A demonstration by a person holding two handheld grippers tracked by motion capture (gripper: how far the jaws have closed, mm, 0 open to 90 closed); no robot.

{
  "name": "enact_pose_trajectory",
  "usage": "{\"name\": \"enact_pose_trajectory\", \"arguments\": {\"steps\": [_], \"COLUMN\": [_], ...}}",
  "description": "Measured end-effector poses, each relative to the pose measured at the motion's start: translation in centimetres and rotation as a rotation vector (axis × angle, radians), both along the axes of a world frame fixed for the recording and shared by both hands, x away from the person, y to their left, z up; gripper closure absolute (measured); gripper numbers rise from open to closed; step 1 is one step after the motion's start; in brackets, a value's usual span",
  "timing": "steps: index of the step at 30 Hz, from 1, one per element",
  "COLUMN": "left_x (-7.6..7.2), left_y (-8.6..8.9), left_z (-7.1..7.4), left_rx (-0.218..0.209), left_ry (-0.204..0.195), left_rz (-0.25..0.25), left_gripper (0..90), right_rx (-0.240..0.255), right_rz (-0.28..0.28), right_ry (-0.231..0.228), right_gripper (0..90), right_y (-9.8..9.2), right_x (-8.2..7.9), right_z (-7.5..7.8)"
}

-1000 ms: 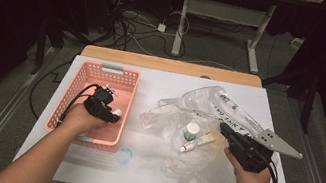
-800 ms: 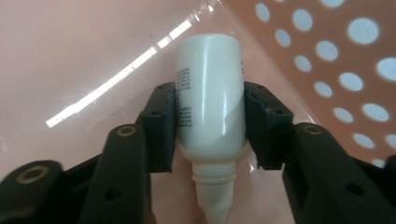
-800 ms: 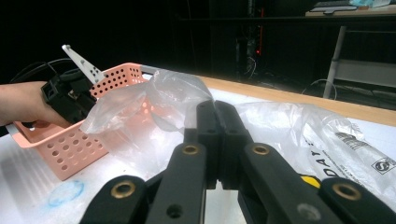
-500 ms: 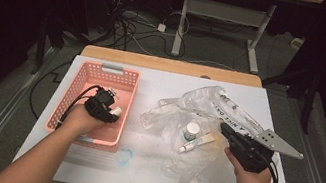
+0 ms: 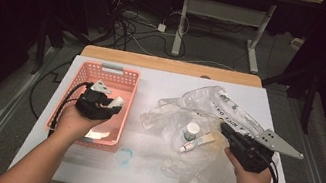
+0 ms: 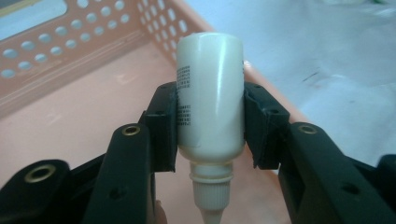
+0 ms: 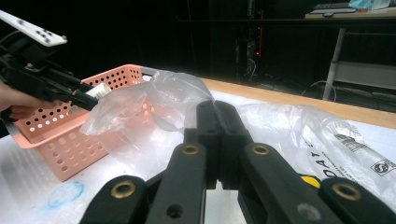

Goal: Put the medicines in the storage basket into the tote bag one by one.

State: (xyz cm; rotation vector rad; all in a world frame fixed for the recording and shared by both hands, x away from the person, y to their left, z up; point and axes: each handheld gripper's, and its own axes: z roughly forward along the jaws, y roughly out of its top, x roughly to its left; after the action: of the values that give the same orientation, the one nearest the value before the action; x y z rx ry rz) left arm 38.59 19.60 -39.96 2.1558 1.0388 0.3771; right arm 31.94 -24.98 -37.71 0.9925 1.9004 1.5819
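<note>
Left gripper view first: we've got the left claw clamped on a small white bottle, pads on opposite sides of the mid-body, nozzle cap pointing back toward us, flat base facing away. Earlier frames are given, so note that these jaws have just been closing further, with the bottle between them. We'd judge it light, smooth plastic, glossy, so likely slippery and a bit squeezable; the straight printed wall is the right place to hold, not the tapered neck. Bottle sits over the pink basket, with its perforated wall just beyond and the near-side rim right behind the bottle, so we see that lip as the edge to watch on any sideways move. In the high view the left claw hangs above the basket's right half; a flat pale item lies on the basket floor, otherwise room to set down. Right claw is shut with nothing between the jaws, resting at the crumpled clear plastic bag on the table. A capped jar and a small tube lie on the bag, just beside that claw. Bare strip between basket and bag is the free lane; far table edge is well apart.
</note>
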Motion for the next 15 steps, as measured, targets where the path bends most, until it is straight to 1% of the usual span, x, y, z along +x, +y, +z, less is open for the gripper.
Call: {"name": "enact_pose_trajectory", "arguments": {"steps": [1, 4, 7, 10, 12, 15], "left_x": [-0.2, -0.9, -1.5, -2.2, -2.7, -3.5], "left_y": [0.0, 0.0, 0.0, -0.4, -0.9, -1.8], "left_z": [0.1, 0.4, 0.6, 0.9, 1.0, 1.1], "left_rx": [-0.003, -0.041, -0.059, -0.072, -0.101, -0.117], "left_ry": [-0.006, -0.037, -0.051, -0.063, -0.068, -0.077], "left_rz": [-0.001, 0.000, -0.007, -0.029, -0.044, -0.076], "left_gripper": [58.0, 58.0, 58.0, 58.0, 58.0, 58.0], "right_rx": [0.000, 0.001, 0.001, 0.001, -0.004, -0.004], "right_rz": [0.000, 0.000, 0.000, 0.000, 0.002, 0.001], "right_ry": [0.000, 0.000, 0.001, 0.001, 0.001, 0.001], "right_gripper": [90.0, 90.0, 90.0, 90.0, 90.0, 90.0], "right_y": [0.0, 0.0, 0.0, 0.1, 0.1, 0.1], "right_x": [0.0, 0.0, 0.0, 0.0, 0.1, 0.0], "right_z": [0.0, 0.0, 0.0, 0.0, -0.1, 0.0]}}
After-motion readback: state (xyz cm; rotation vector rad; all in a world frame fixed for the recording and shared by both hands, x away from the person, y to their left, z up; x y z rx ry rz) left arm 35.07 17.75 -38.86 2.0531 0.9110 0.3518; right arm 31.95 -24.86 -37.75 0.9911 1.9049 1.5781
